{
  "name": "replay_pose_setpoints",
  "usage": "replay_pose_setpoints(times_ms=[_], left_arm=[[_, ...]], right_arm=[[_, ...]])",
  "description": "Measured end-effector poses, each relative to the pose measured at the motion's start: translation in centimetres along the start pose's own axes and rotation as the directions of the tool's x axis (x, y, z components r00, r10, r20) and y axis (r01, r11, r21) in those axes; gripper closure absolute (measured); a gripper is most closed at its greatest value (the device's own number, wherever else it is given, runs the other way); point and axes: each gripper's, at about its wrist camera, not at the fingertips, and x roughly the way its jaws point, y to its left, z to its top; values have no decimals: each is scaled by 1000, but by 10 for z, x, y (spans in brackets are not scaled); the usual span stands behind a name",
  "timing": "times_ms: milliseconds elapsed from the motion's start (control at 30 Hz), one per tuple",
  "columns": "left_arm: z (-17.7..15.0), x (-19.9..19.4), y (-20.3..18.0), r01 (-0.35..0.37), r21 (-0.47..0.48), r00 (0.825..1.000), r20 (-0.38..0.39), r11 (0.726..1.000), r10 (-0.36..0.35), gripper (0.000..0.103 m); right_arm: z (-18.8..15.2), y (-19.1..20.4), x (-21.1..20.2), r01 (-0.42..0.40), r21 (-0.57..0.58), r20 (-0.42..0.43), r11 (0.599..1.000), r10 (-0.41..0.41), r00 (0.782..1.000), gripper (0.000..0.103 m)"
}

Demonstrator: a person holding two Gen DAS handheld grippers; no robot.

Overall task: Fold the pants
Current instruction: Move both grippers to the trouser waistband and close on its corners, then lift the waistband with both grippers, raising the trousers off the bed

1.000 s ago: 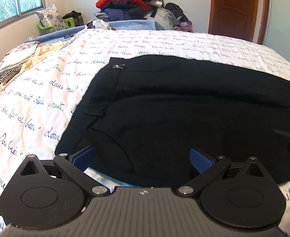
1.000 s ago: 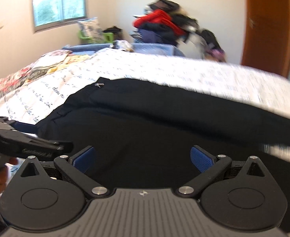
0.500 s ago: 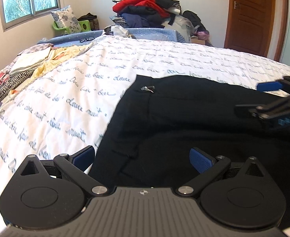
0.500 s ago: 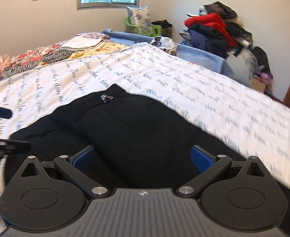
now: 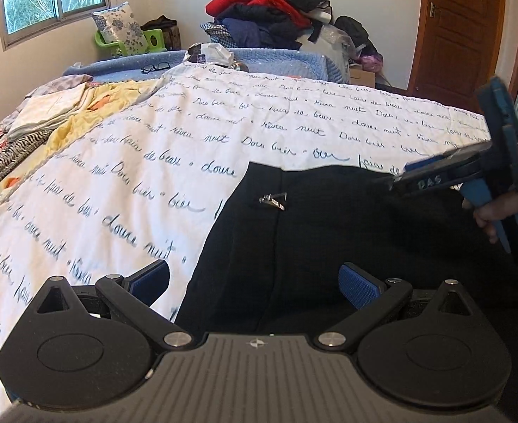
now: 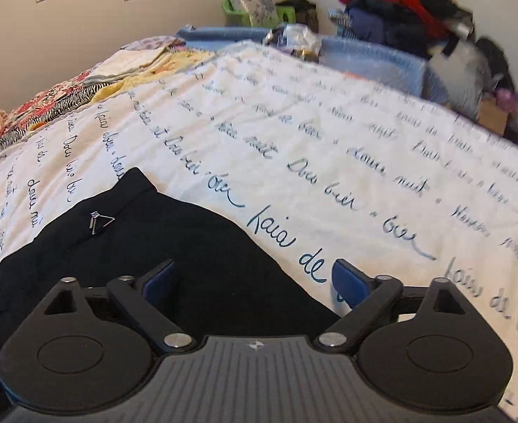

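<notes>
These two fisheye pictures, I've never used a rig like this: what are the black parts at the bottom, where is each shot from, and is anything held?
No robot here: a person carries a handheld claw in each hand, with a camera on each looking forward along its fingers. The black parts at the bottom are the claw's own body. The left view shows the left claw above the black pants, which lie on a white bedspread with handwriting print. At its right edge you see the right claw in a hand. The right view shows the right claw, whose jaws have just been closing a little. Both are open; nothing is held.
</notes>
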Motion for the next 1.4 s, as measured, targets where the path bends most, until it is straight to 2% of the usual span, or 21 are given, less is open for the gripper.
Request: replay_pose_setpoints(times_ms=[67, 167, 267, 333, 367, 467, 533, 667, 733, 833, 867, 900, 933, 967, 1000, 1067, 1133, 1200, 1267, 1333, 1400], left_arm=[[10, 10, 0, 8, -15, 1000, -8, 1000, -8, 0], [28, 25, 1, 21, -56, 1000, -18, 998, -22, 0], [49, 43, 5, 84, -137, 996, -31, 987, -89, 1], [61, 56, 10, 132, -231, 987, -56, 964, -148, 2], [65, 63, 14, 165, -288, 979, -66, 943, -191, 2], [72, 82, 26, 255, -443, 943, -83, 859, -322, 3], [75, 90, 30, 291, -498, 923, -79, 817, -377, 3], [74, 98, 34, 328, -541, 897, -79, 774, -435, 7], [71, 102, 39, 348, -584, 878, -72, 734, -473, 15], [63, 107, 47, 362, -659, 847, -62, 659, -528, 30], [60, 108, 48, 359, -673, 842, -65, 647, -535, 39], [57, 107, 49, 352, -684, 840, -70, 639, -538, 54], [54, 106, 50, 352, -690, 836, -71, 632, -543, 63], [50, 103, 51, 356, -692, 834, -67, 627, -548, 79], [48, 99, 51, 365, -689, 834, -57, 627, -548, 86], [42, 88, 51, 378, -667, 847, -32, 643, -531, 92], [36, 75, 48, 389, -634, 859, -11, 668, -511, 93], [28, 62, 46, 400, -609, 869, 14, 685, -495, 93], [20, 51, 46, 407, -589, 874, 28, 698, -485, 94], [13, 44, 47, 417, -586, 871, 41, 694, -489, 94], [6, 39, 49, 425, -590, 868, 51, 687, -494, 94]], right_arm=[[0, -6, 10, -42, 5, -28, 999, 42, 999, 31], [-2, -10, 6, -96, -6, -7, 995, 96, 995, 78], [-8, 2, -9, -66, -85, 30, 994, 69, 997, 93], [-15, 20, -20, 4, -181, 75, 983, 10, 997, 94], [-21, 33, -28, 40, -241, 104, 970, -16, 994, 94], [-41, 74, -50, 128, -419, 181, 899, -56, 982, 95], [-57, 98, -63, 160, -505, 212, 848, -57, 975, 95], [-86, 132, -77, 233, -633, 258, 738, -83, 962, 95], [-96, 142, -81, 264, -663, 285, 700, -91, 954, 95], [-104, 150, -85, 273, -676, 293, 684, -89, 952, 95], [-107, 151, -86, 279, -679, 298, 679, -93, 950, 95], [-108, 153, -86, 286, -679, 303, 677, -97, 948, 95], [-111, 155, -88, 289, -673, 307, 681, -98, 947, 95], [-111, 155, -89, 288, -667, 309, 687, -98, 946, 95], [-112, 156, -91, 291, -660, 312, 692, -99, 945, 95], [-115, 156, -94, 308, -644, 327, 701, -111, 938, 95], [-115, 155, -93, 319, -629, 318, 709, -140, 938, 94], [-119, 158, -91, 366, -624, 341, 691, -180, 923, 91], [-122, 155, -91, 393, -620, 337, 679, -222, 915, 78], [-125, 147, -91, 438, -604, 337, 666, -284, 898, 62], [-130, 134, -95, 471, -590, 335, 656, -332, 882, 62]])
